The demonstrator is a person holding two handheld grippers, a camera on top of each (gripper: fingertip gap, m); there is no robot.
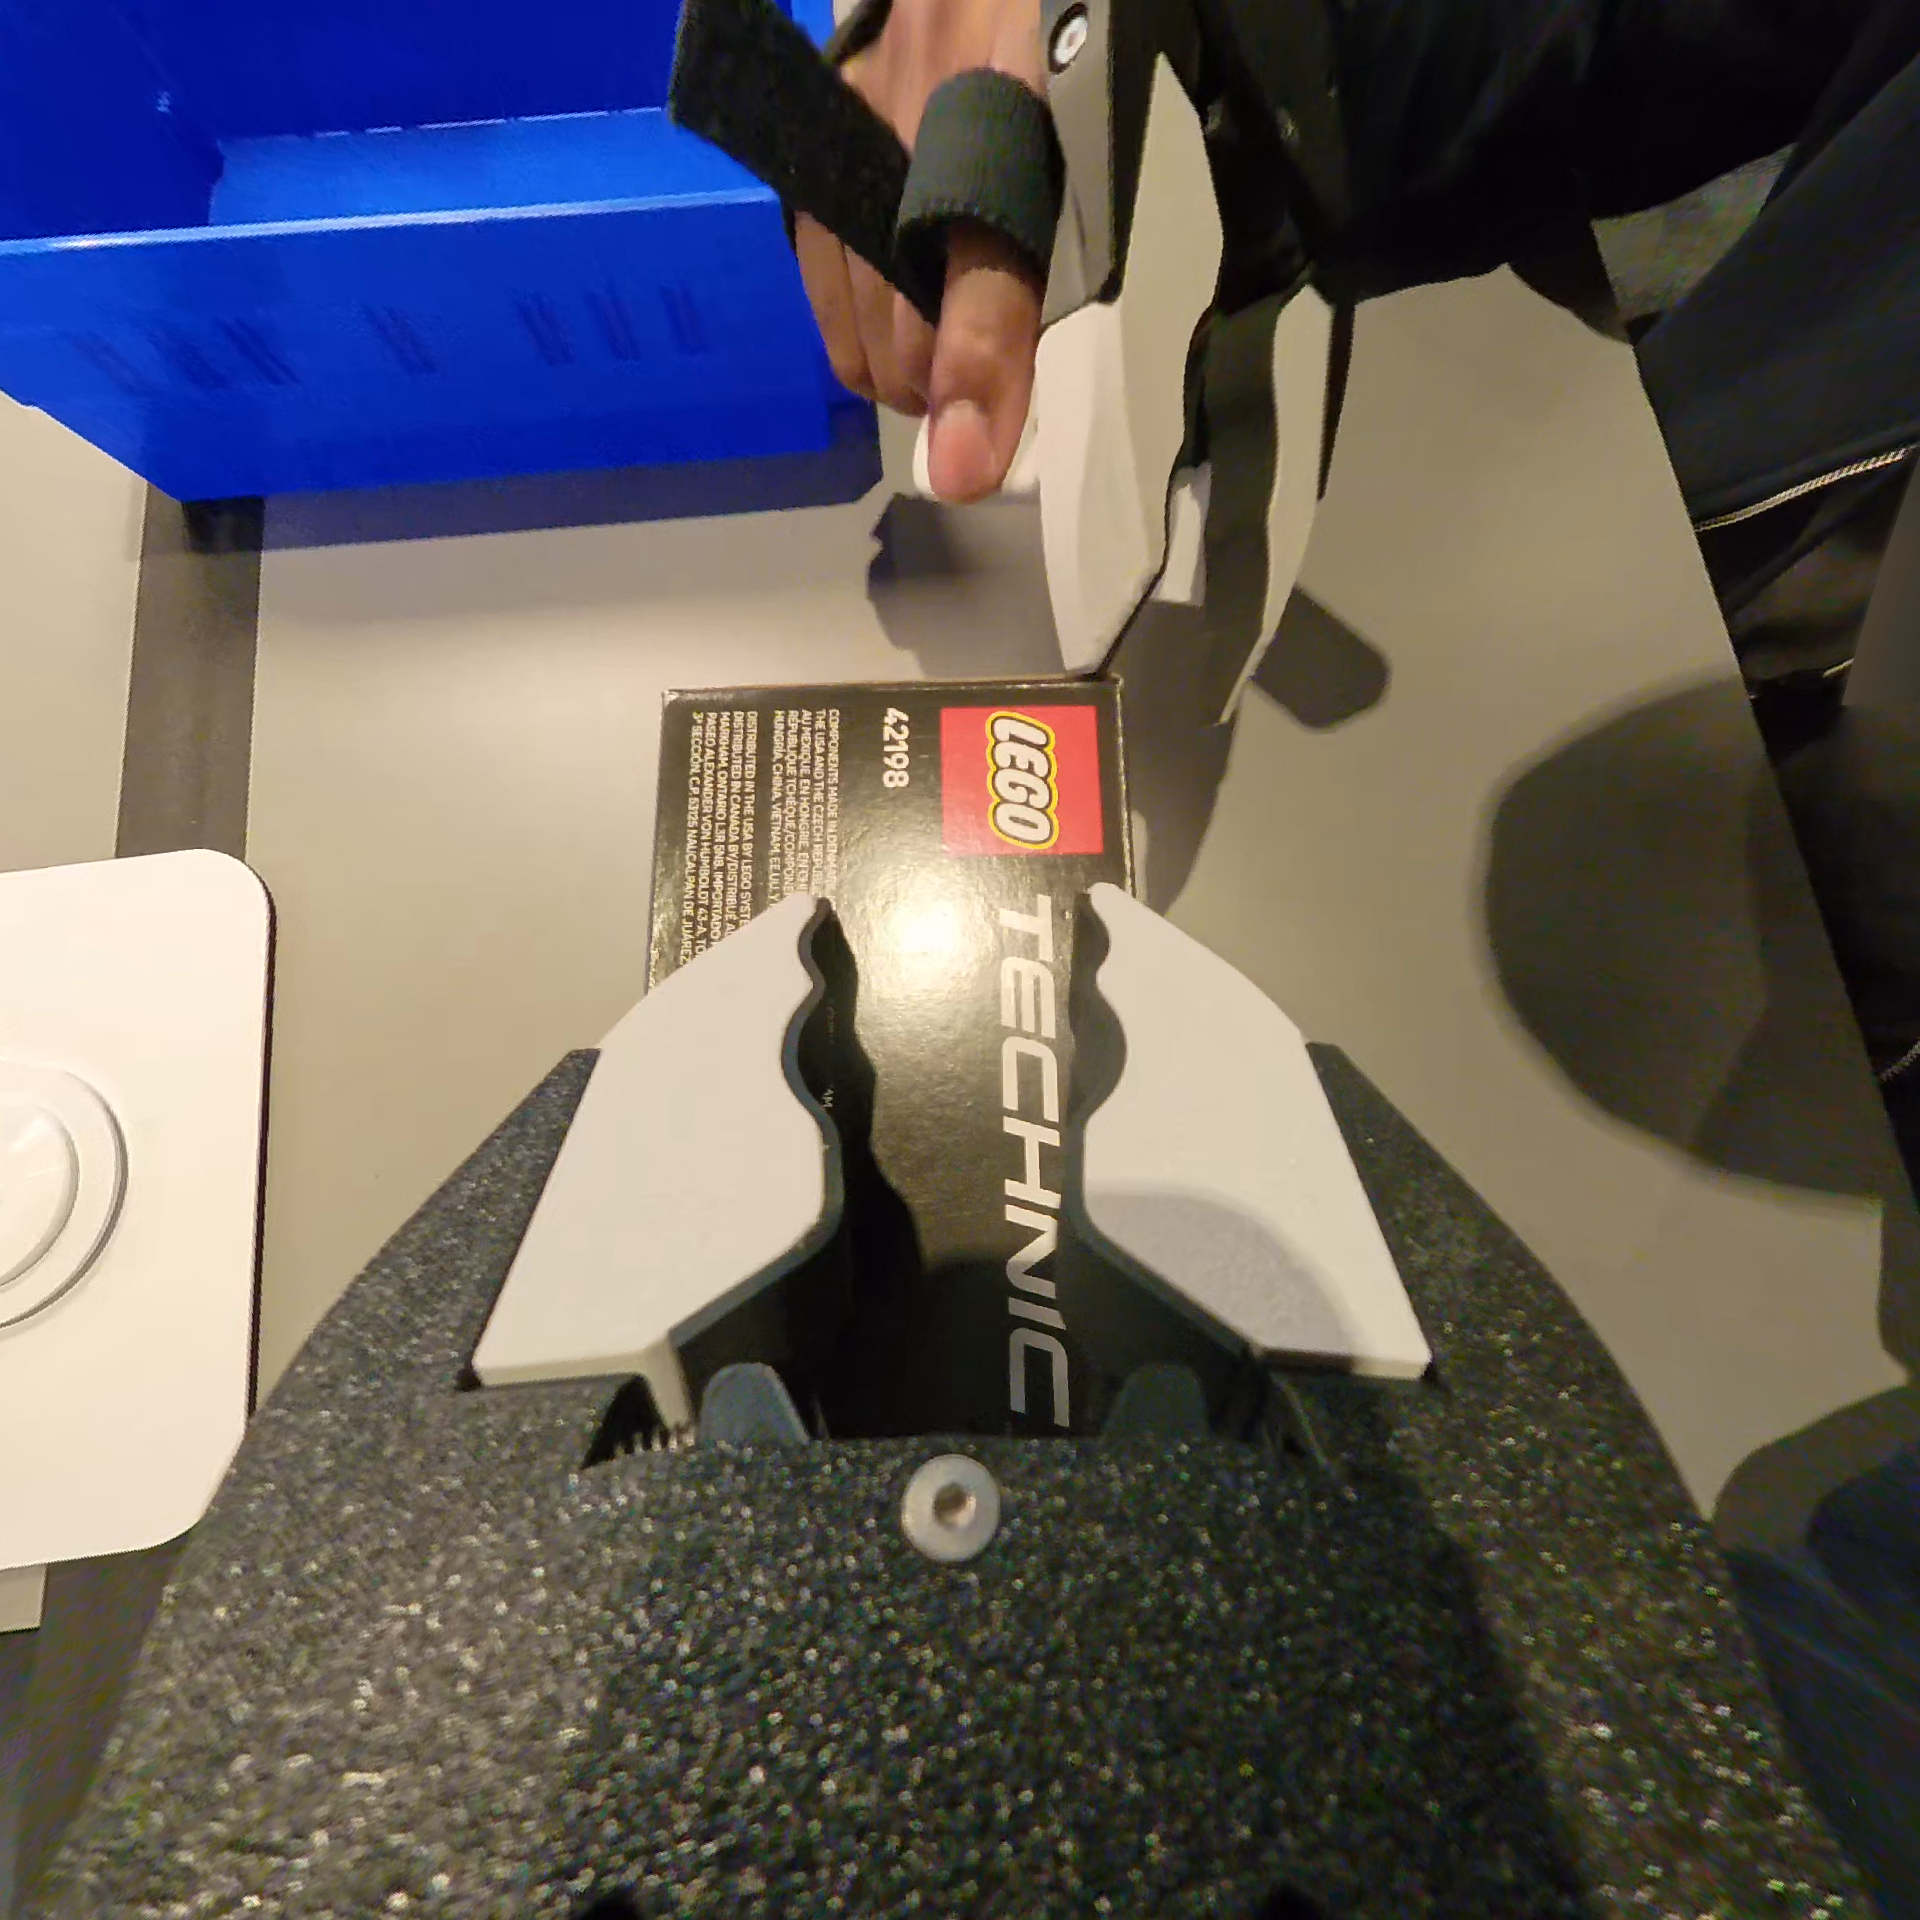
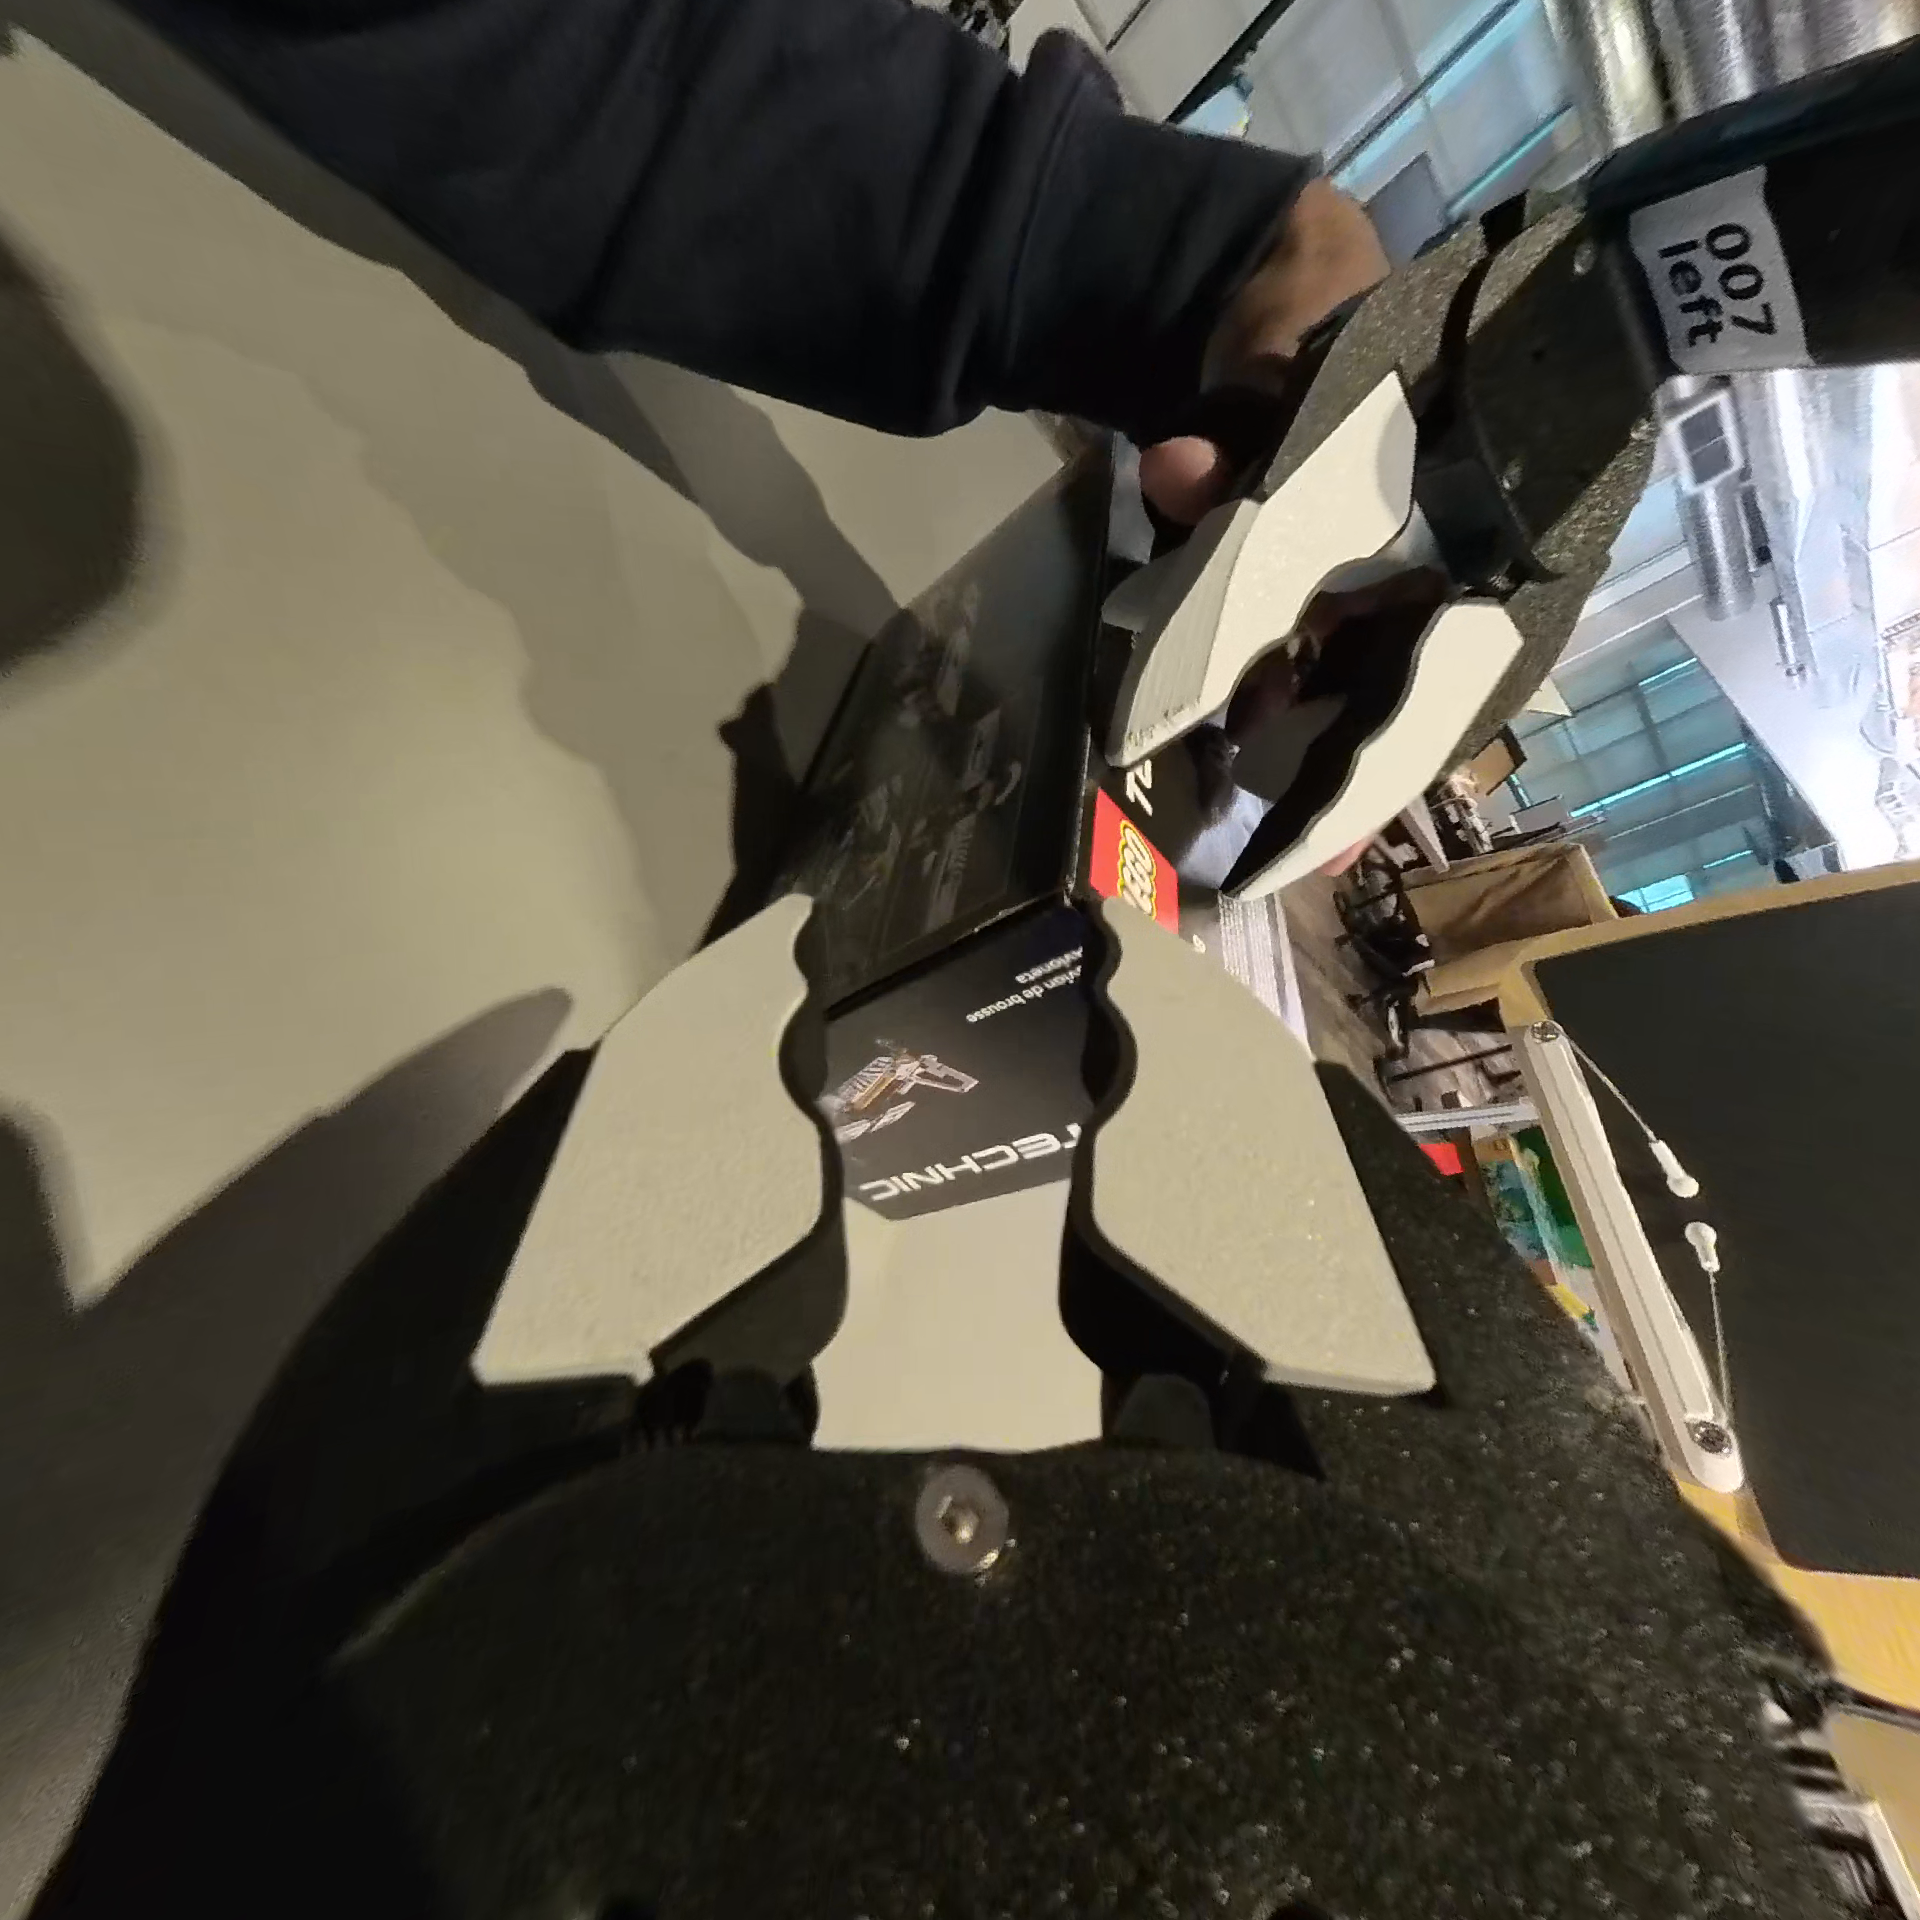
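A black cardboard box (image 1: 914,935) with a red logo patch lies on the grey table (image 1: 447,675). My left gripper (image 1: 956,904) is open just above the box's top face, and the box is wider than the gap between its fingers. In the right wrist view the left gripper (image 2: 1184,821) hovers open over the box (image 2: 935,769). My right gripper (image 2: 956,920) is open with the box's near end between its fingers; I cannot tell if they touch it. It also shows in the left wrist view (image 1: 1158,691) at the box's far right corner.
A blue plastic bin (image 1: 416,343) stands at the far left of the table. A white flat plate (image 1: 125,1195) lies at the left edge. A person's hand (image 1: 966,395) and dark sleeve (image 2: 831,208) hold the grippers. A second black-topped table (image 2: 1766,1143) stands beyond.
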